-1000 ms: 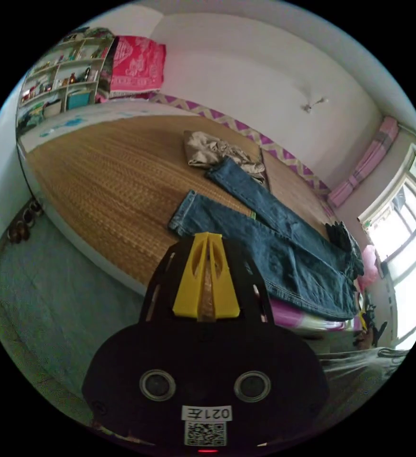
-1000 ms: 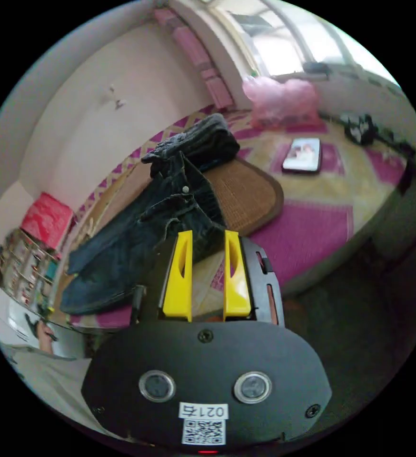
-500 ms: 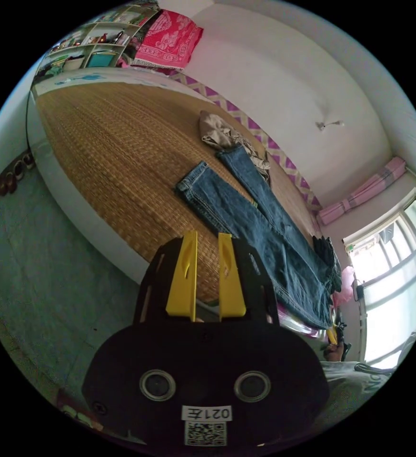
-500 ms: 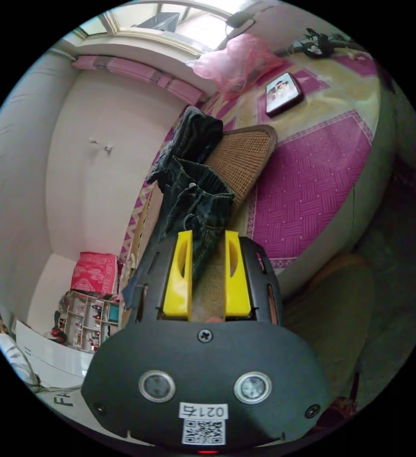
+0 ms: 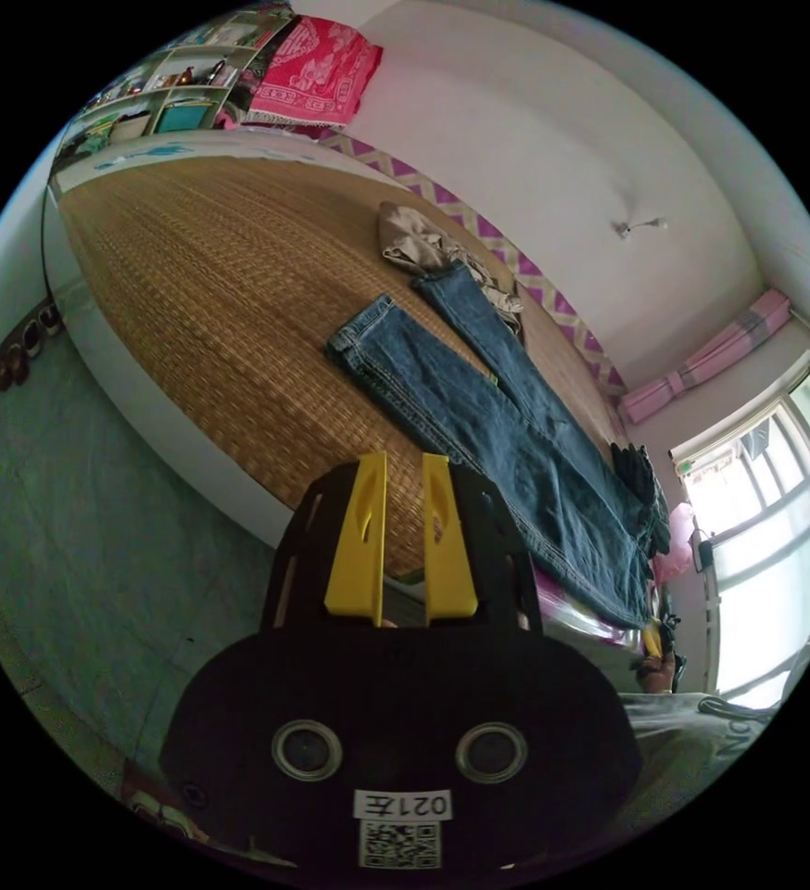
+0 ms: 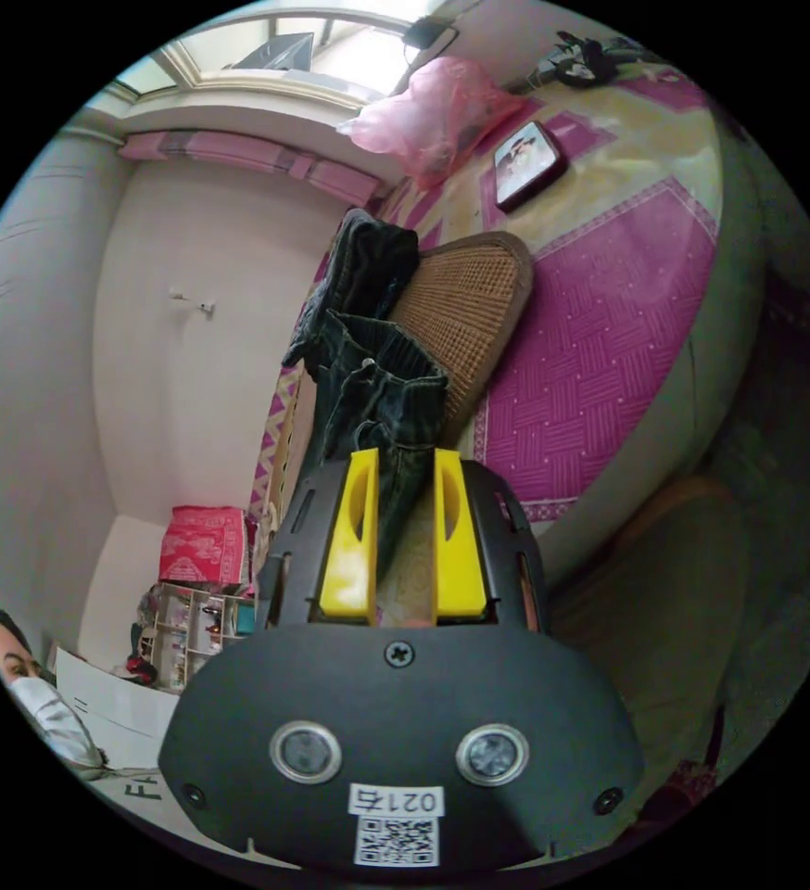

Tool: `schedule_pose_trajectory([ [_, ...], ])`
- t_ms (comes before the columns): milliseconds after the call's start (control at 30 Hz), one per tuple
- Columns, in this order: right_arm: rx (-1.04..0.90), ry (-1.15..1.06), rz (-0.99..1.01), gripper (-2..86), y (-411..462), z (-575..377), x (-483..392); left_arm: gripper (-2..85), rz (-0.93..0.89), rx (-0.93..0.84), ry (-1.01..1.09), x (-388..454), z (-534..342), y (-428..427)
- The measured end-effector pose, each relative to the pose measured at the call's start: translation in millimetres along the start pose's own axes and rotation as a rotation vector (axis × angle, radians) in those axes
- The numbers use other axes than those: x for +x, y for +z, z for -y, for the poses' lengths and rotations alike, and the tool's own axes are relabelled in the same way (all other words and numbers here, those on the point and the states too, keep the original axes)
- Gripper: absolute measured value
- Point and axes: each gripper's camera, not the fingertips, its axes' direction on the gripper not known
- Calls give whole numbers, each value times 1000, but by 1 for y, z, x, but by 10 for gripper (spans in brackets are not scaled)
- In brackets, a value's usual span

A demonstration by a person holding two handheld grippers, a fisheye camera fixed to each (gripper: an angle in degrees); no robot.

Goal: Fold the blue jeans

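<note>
Left gripper view looked from off the bed's edge, along the jeans point(image 5: 479, 408) from the leg end, right gripper view faced their waist point(image 6: 377, 389) closely, both sharing jeans and mat point(image 5: 210, 278).

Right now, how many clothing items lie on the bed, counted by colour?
Blue: 1, the blue jeans
Beige: 1, the crumpled garment
Black: 1, the dark folded garment
Total: 3
</note>
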Motion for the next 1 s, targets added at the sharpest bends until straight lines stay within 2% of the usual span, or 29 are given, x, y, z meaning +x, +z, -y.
schedule_pose_trajectory([
  [367, -3, -14, 7, 84, 8, 30, -6, 67, -76, 12, -117, -19, 3, 0],
  [500, -11, -15, 12, 84, 13, 41, -10, 70, -191, 39, -175, -25, 19, 15],
  [733, -38, 13, 55, 91, 16, 56, -7, 65, -167, -8, -200, -17, 49, 41],
  [1000, -89, 55, 101, 93, 25, 57, -1, 99, -165, -7, -232, -17, 65, 45],
])
